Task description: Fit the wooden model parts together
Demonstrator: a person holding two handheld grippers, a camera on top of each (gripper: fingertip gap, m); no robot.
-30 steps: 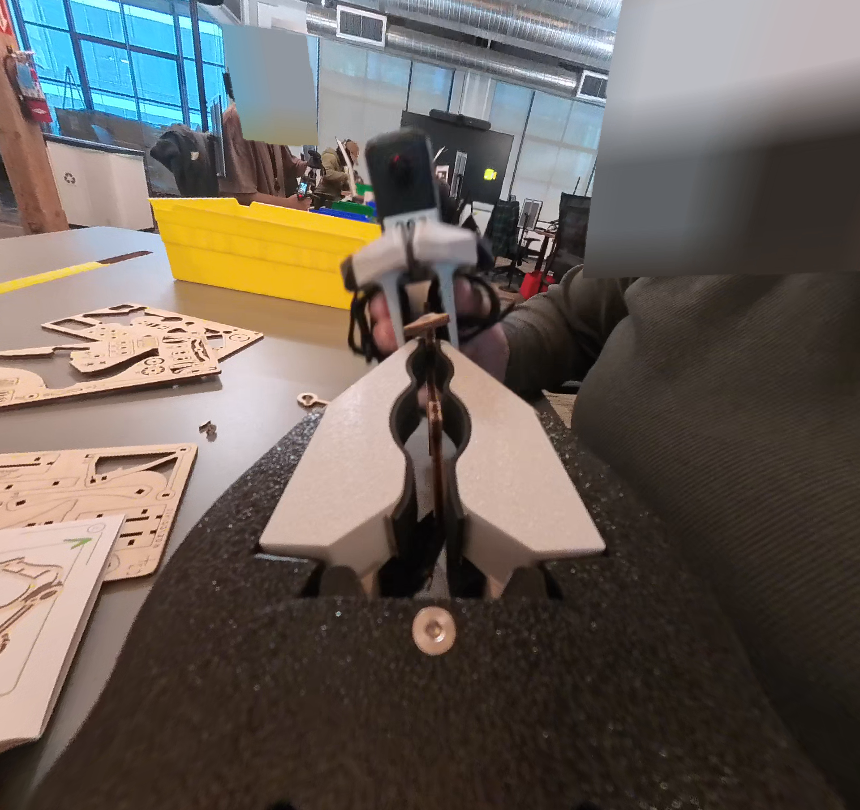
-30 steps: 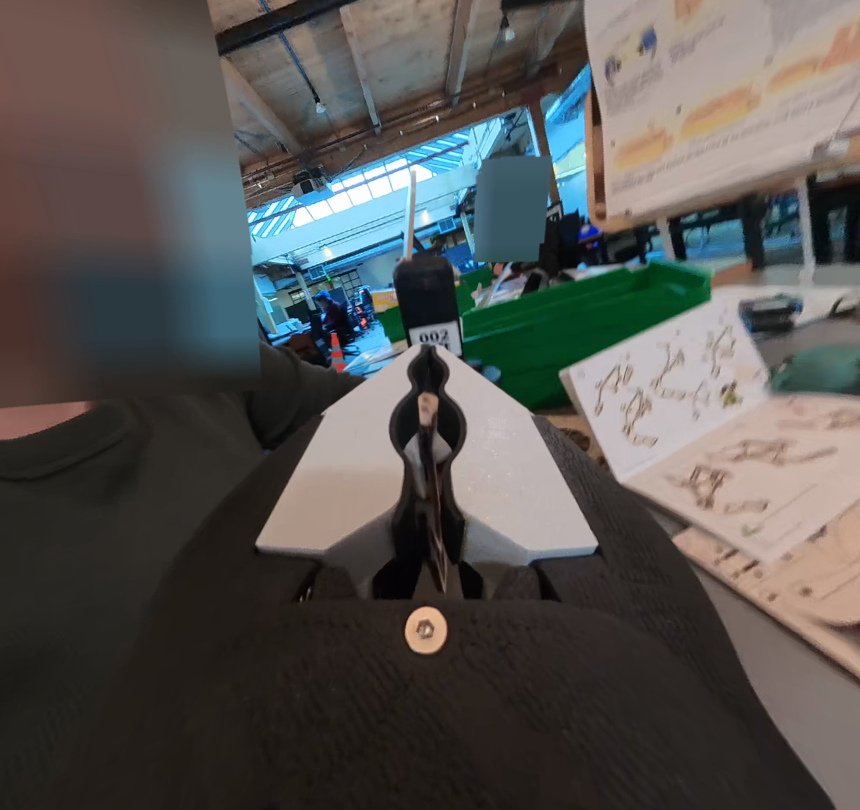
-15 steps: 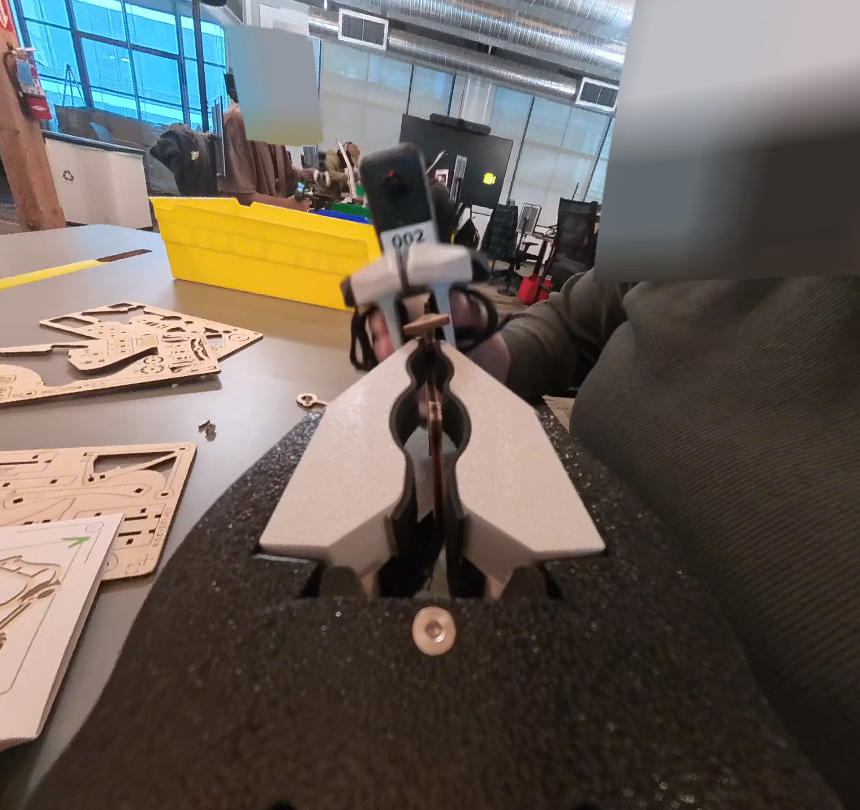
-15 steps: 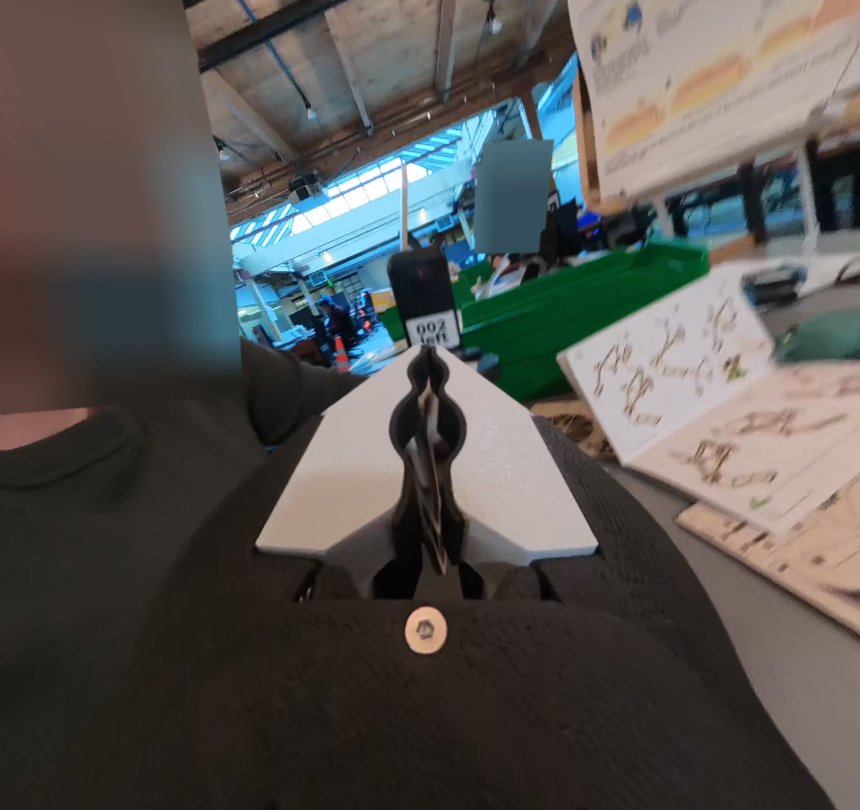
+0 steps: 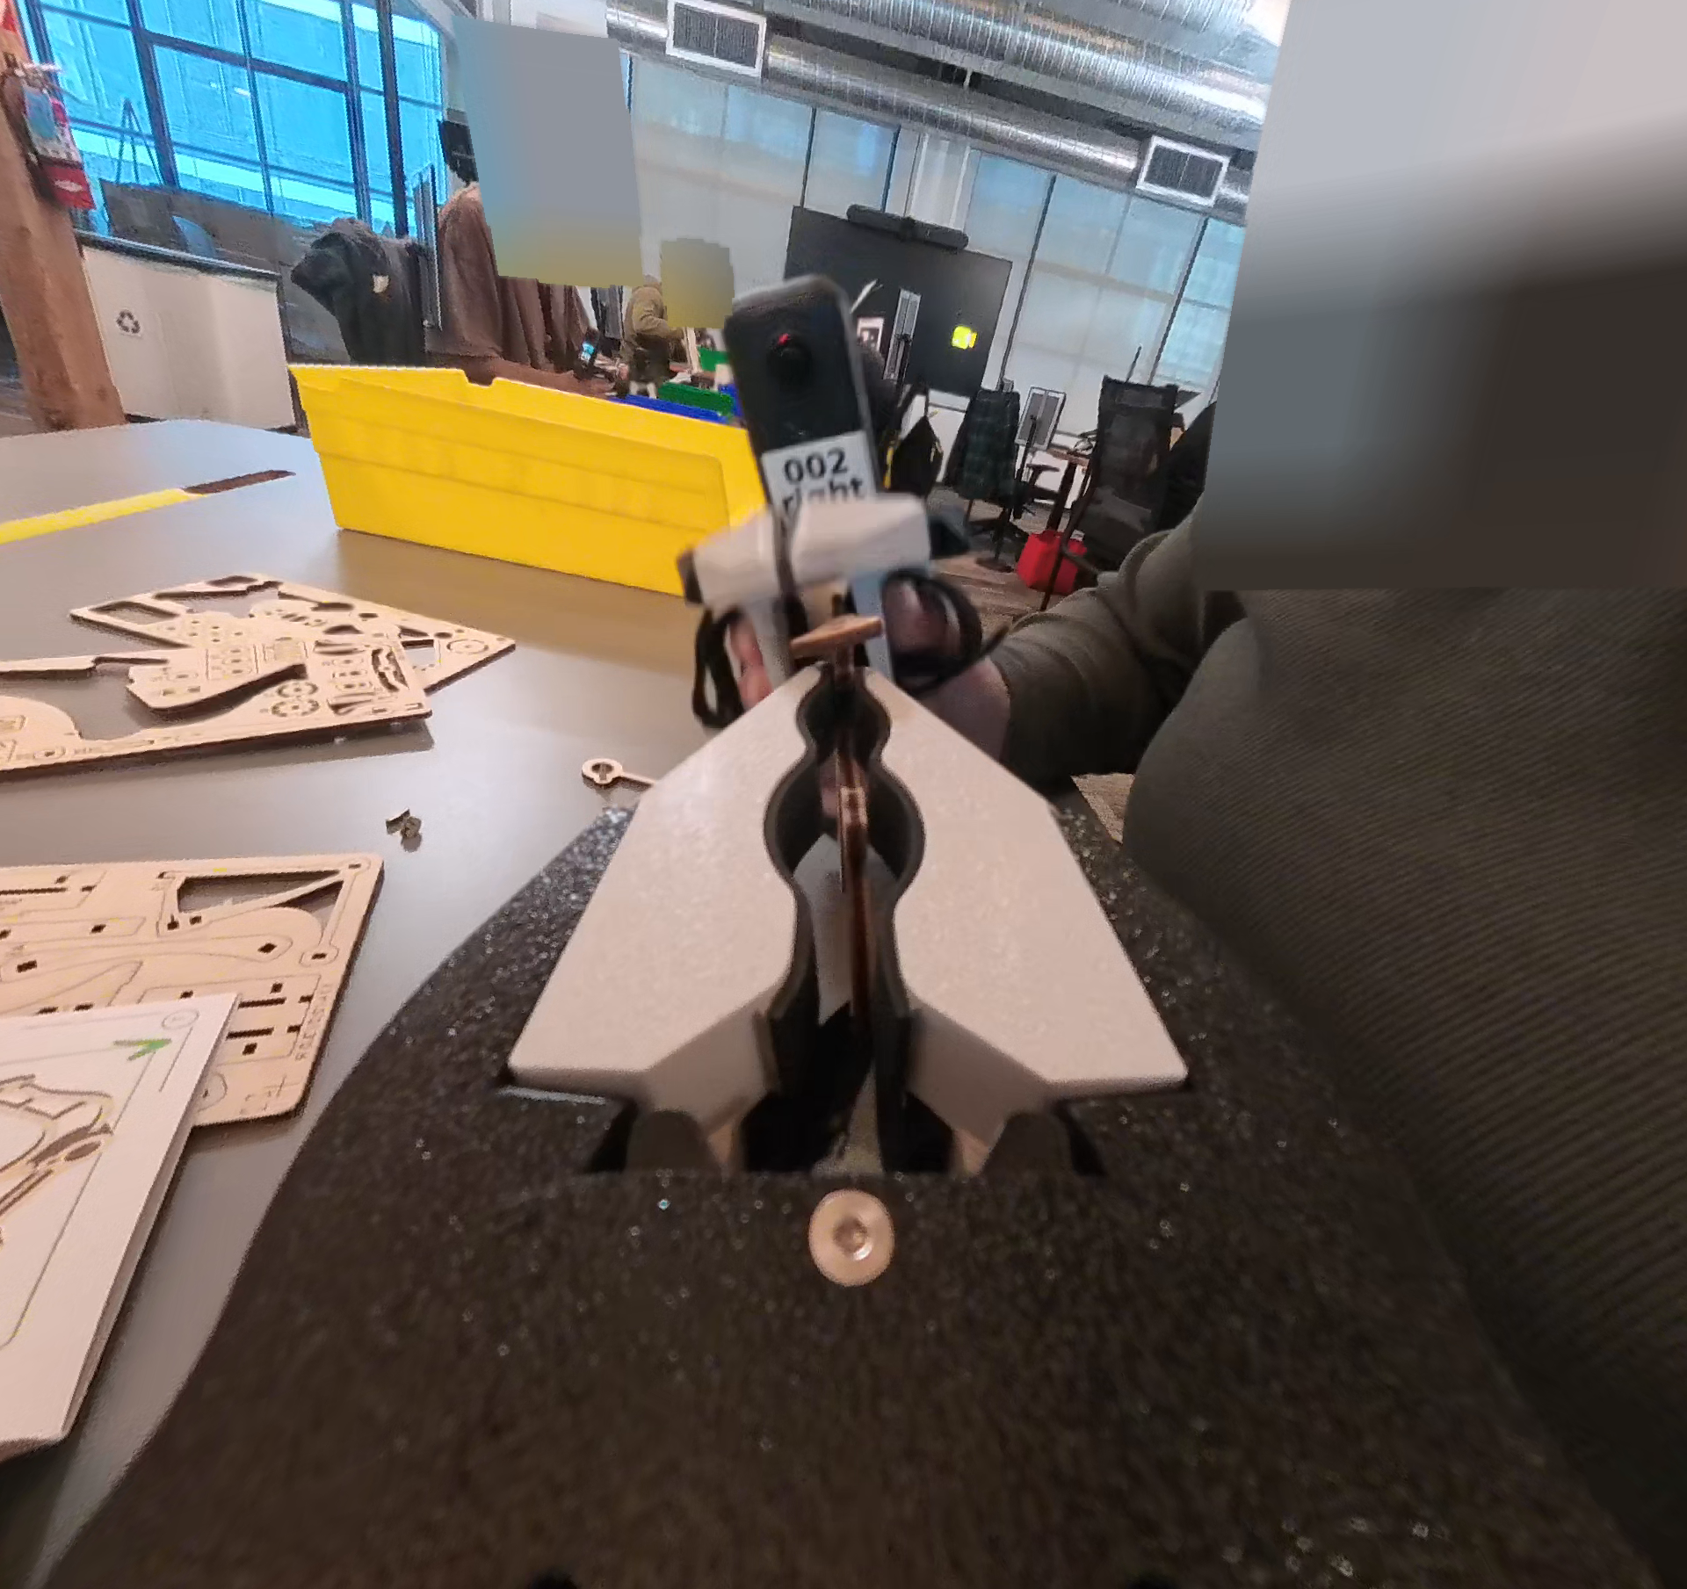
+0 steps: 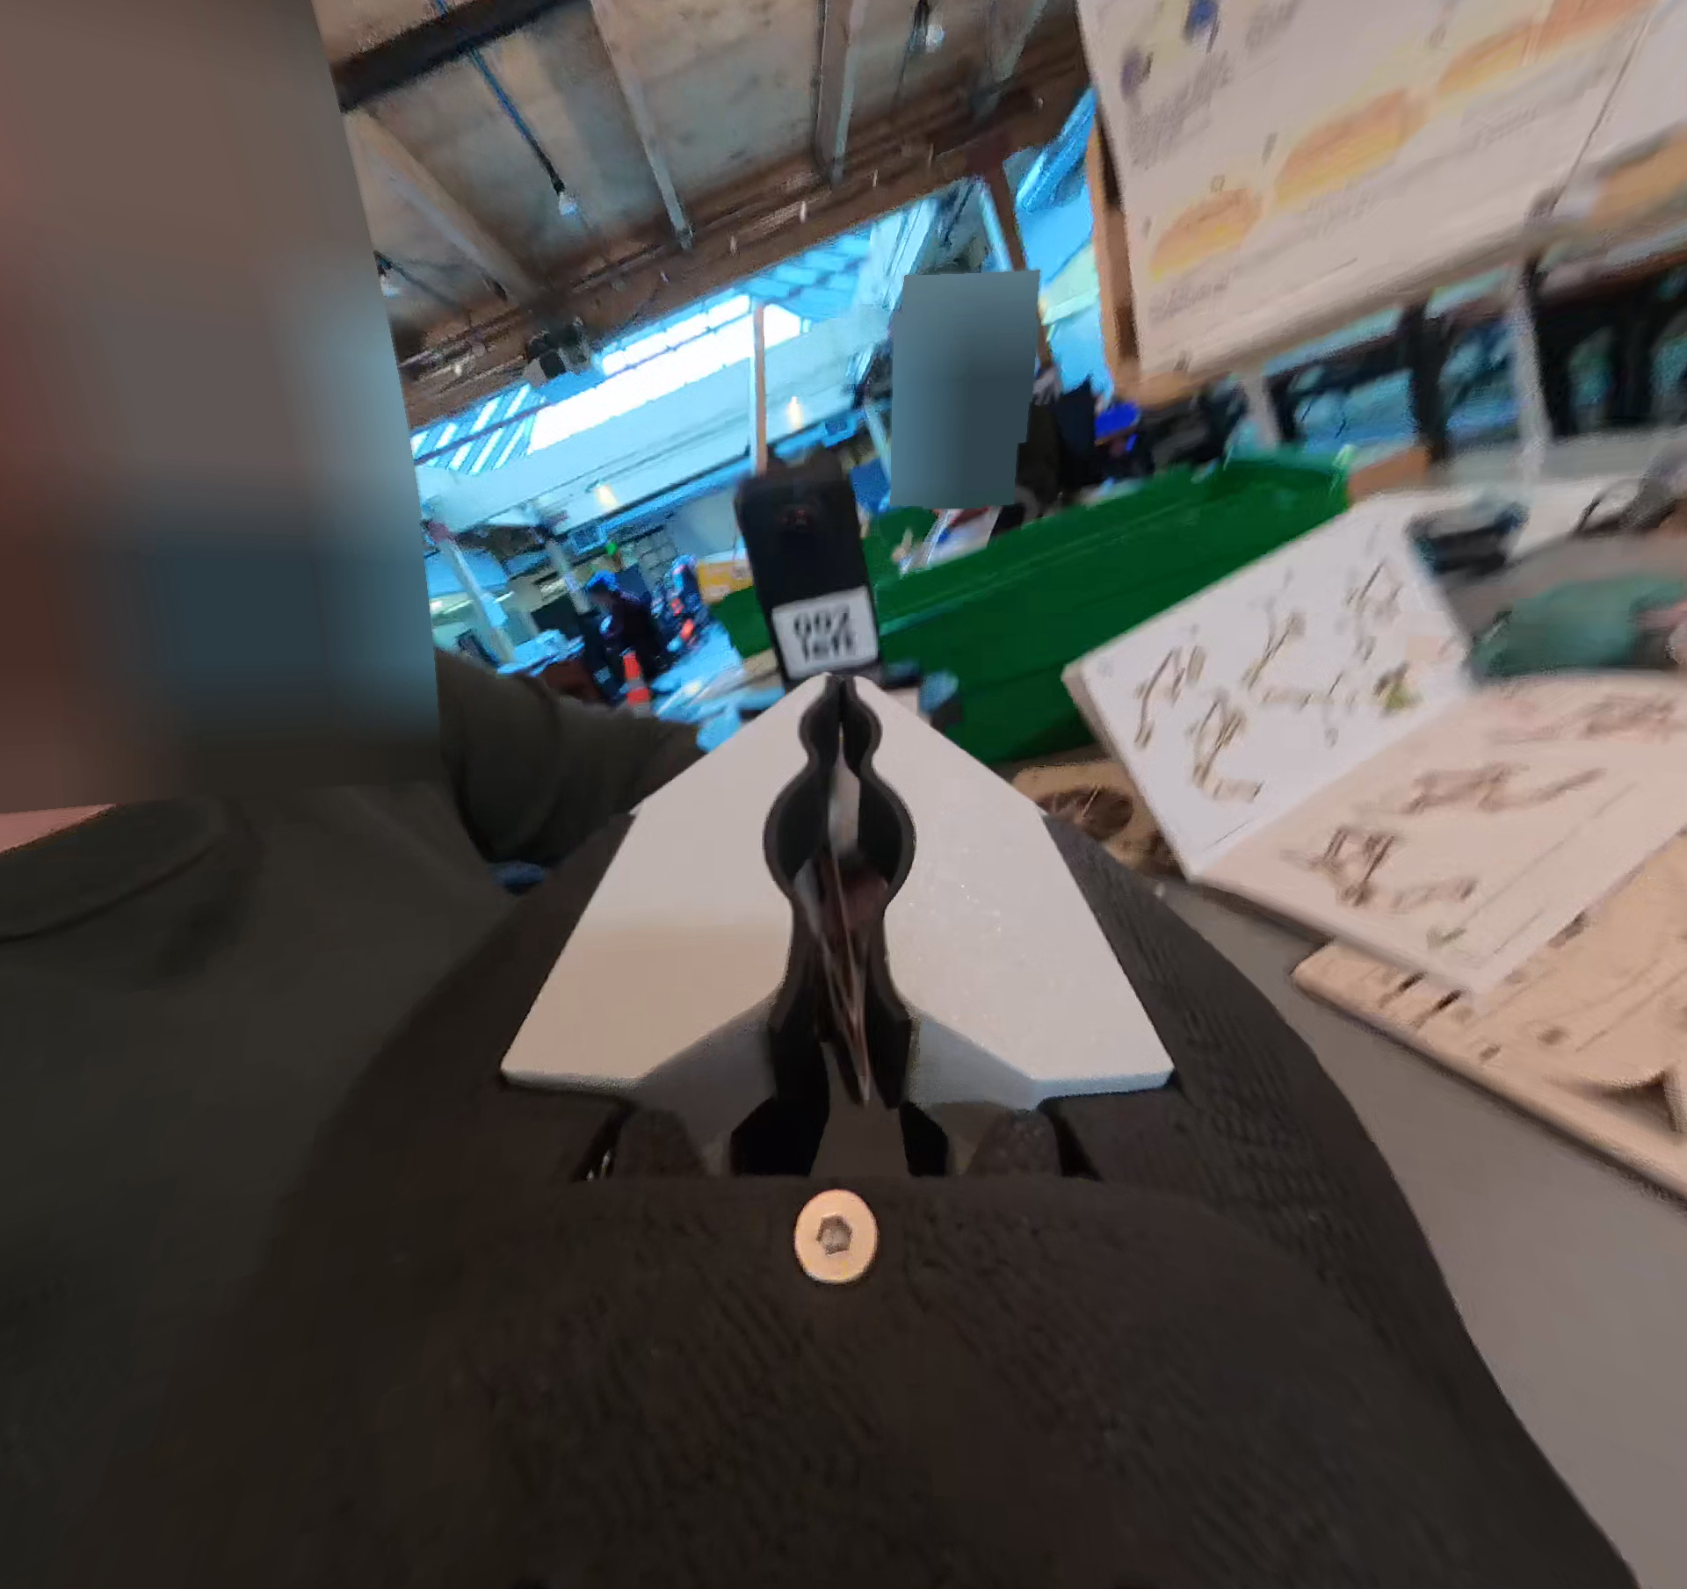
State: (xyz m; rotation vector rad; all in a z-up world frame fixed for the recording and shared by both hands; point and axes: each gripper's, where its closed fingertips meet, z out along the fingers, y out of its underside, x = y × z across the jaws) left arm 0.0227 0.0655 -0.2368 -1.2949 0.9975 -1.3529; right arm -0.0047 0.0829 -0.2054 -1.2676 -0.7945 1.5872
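Since the earlier frames, the right gripper (image 5: 826, 623) has tilted a little, its black camera block leaning more upright beyond the left one, and the right wrist view has swung slightly, blurring the table. Facing it, the left gripper (image 5: 844, 687) has its grey fingers pinched onto a thin dark-edged wooden model strip (image 5: 853, 824) standing on edge between them. At that strip's far tip sits a small flat tan wooden crosspiece (image 5: 835, 631), between the right gripper's fingertips. From its own view the right gripper (image 6: 838, 696) is closed on a thin wooden piece (image 6: 844, 915). Laser-cut plywood part sheets (image 5: 246, 669) and a white instruction booklet (image 5: 82, 1180) lie on the grey table (image 5: 511, 751), before a yellow plastic bin (image 5: 520, 468).
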